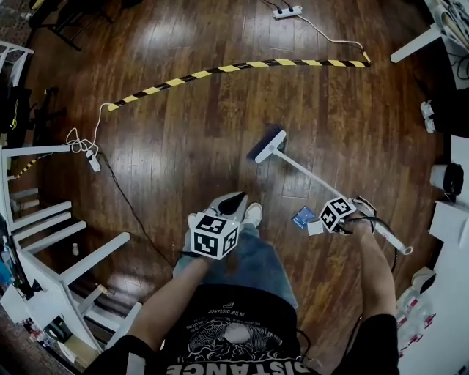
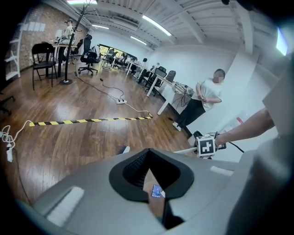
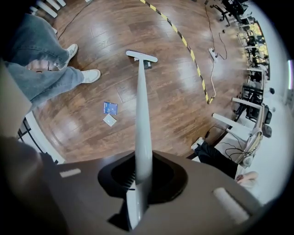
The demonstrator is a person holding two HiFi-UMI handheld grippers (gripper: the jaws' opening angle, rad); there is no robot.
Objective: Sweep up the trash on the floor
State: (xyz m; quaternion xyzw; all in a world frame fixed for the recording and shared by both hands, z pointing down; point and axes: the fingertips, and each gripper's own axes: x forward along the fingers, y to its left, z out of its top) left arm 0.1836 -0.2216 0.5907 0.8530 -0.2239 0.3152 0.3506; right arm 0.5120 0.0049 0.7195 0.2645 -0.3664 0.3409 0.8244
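A white broom with a dark brush head [image 1: 267,144] lies slanted across the wood floor. My right gripper [image 1: 328,200] is shut on its long handle [image 3: 141,114], near the upper end. The brush head [image 3: 141,56] rests on the floor well beyond the trash. A blue packet [image 1: 302,217] and a white scrap of paper [image 1: 315,228] lie side by side left of the handle, by the person's shoes. My left gripper [image 1: 231,200] hovers over the shoes, shut and holding nothing. The blue packet [image 2: 157,190] shows through the slit below its jaws.
A yellow-black cable strip [image 1: 234,67] crosses the floor farther out, with a power strip [image 1: 287,12] beyond it. White shelving [image 1: 66,249] stands at the left, and a cord with a plug block [image 1: 92,160] lies beside it. A person [image 2: 202,103] stands by desks.
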